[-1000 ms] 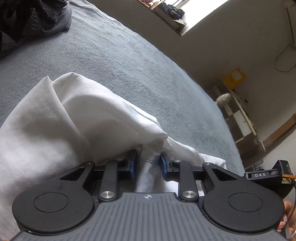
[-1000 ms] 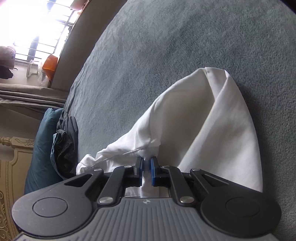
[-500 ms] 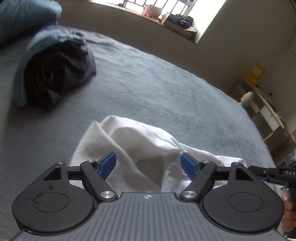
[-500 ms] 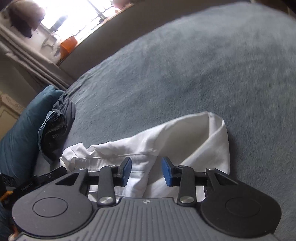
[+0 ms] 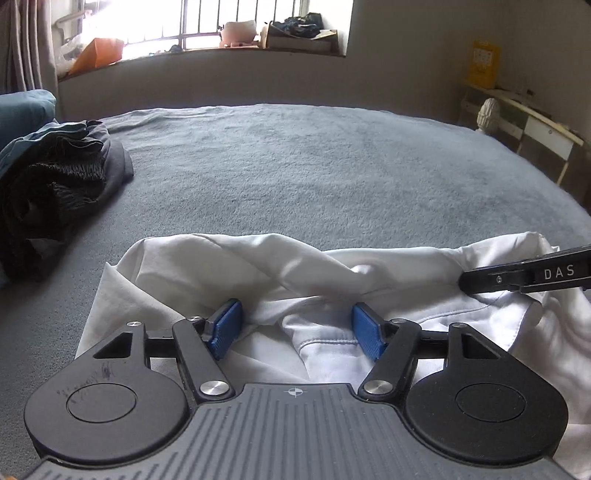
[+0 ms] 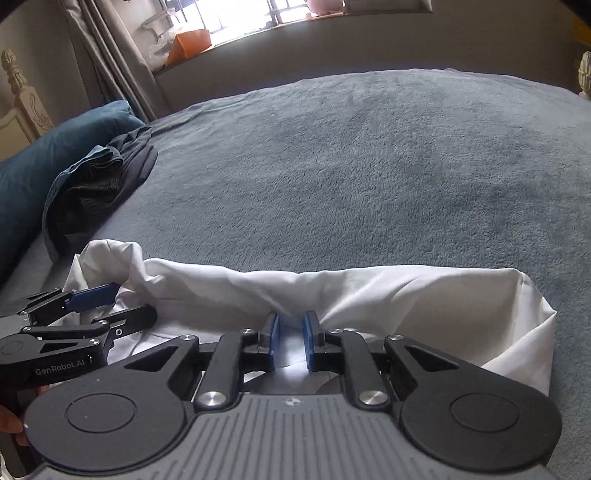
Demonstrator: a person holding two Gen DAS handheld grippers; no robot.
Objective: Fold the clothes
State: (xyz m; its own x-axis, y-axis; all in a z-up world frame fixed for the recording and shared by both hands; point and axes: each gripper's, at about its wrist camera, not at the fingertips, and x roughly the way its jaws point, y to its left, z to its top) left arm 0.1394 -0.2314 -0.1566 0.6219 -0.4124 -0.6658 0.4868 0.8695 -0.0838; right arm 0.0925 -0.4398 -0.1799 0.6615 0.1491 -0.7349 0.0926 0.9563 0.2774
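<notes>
A white garment (image 5: 258, 258) lies bunched in a long band across the grey bedspread (image 5: 314, 166), close in front of both grippers. My left gripper (image 5: 295, 326) sits over its left part. The jaws stand wide and are closing, with loose cloth between the blue pads (image 5: 225, 326) but not pressed. My right gripper (image 6: 290, 338) is on the middle of the band (image 6: 406, 288). Its jaws are closing to a narrow gap and pinch a fold of the white cloth. Each gripper shows in the other's view: the right gripper (image 5: 469, 282) from the side, the left gripper (image 6: 122, 304) open.
A heap of dark clothes (image 5: 55, 184) lies on the bed at the far left, beside a blue pillow (image 6: 55, 147). Beyond the bed are a wall with a barred window (image 5: 207, 26) and a shelf unit (image 5: 535, 122) at the right. A carved headboard (image 6: 18, 99) stands far left.
Both wrists rolled level and drew back. The left jaws let go of the white cloth and opened wide. The right jaws opened, then narrowed again on a fold. The garment now lies lower, stretched sideways.
</notes>
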